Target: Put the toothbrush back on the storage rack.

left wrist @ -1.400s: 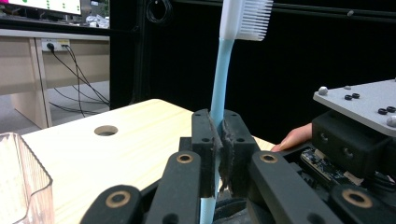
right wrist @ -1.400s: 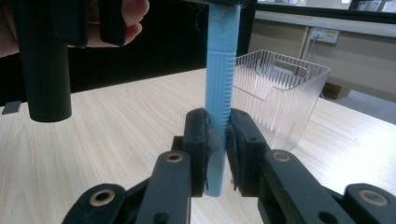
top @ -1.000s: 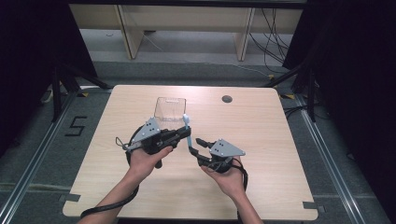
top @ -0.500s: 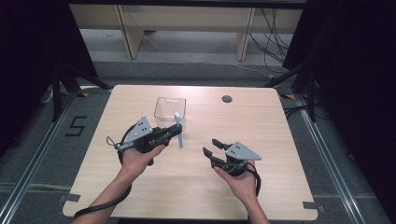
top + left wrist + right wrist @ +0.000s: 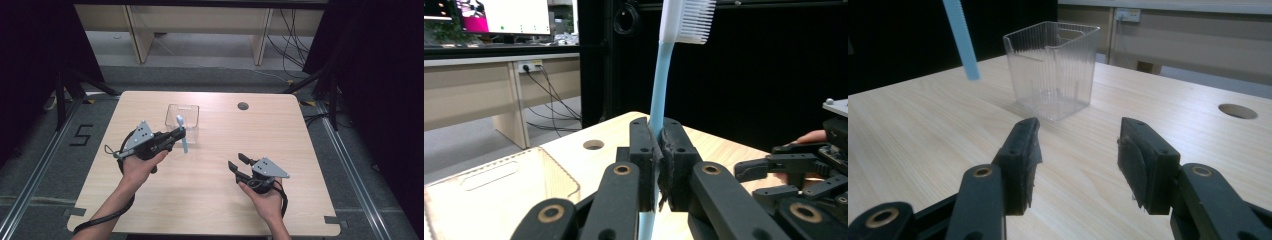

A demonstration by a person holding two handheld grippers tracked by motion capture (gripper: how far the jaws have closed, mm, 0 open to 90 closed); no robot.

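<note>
Left gripper view: white bristles (image 5: 694,20) atop clamped toothbrush (image 5: 659,85), high view: clear bin (image 5: 182,117)

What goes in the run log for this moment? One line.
left gripper: shut on light blue plastic toothbrush | right gripper: open, empty | clear ribbed plastic bin: upright on table

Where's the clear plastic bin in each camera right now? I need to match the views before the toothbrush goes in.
High view: clear bin at upper centre of the table, just beyond the left claw.
Left gripper view: bin at lower left, left of the clamped toothbrush.
Right gripper view: bin at upper centre, beyond the open jaws.
Shared landmark: the round hole in the tabletop.
</note>
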